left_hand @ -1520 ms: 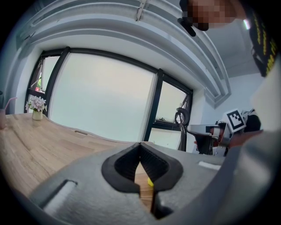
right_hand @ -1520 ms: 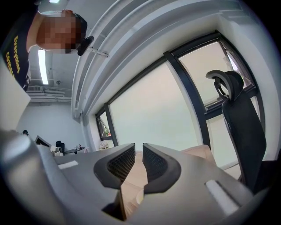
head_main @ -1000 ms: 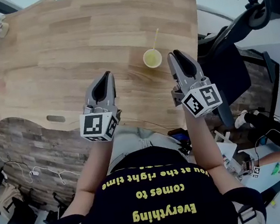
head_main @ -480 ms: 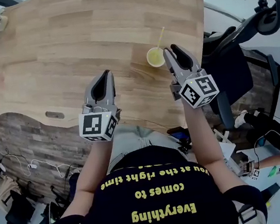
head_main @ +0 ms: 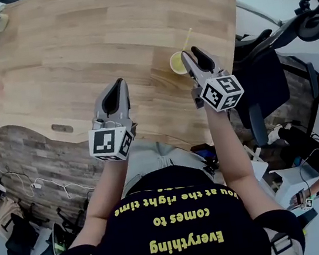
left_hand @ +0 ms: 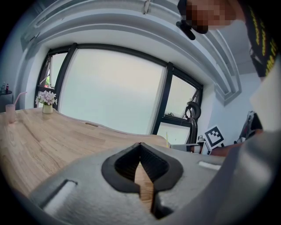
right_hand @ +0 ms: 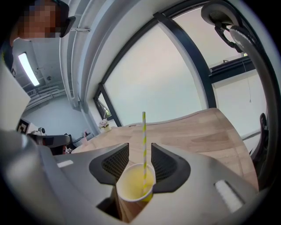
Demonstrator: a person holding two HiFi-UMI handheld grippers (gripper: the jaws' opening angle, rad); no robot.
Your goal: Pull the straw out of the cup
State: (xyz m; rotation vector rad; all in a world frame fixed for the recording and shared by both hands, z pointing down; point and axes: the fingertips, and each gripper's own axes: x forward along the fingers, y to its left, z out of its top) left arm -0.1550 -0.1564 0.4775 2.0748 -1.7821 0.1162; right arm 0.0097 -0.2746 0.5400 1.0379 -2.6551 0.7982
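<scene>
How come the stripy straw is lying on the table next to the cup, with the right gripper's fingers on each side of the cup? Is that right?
No. The straw isn't lying on the table; it stands in the cup, as the right gripper view shows. The rest holds: the fingers of the right gripper, which have just been opening, sit on each side of the cup.
</scene>
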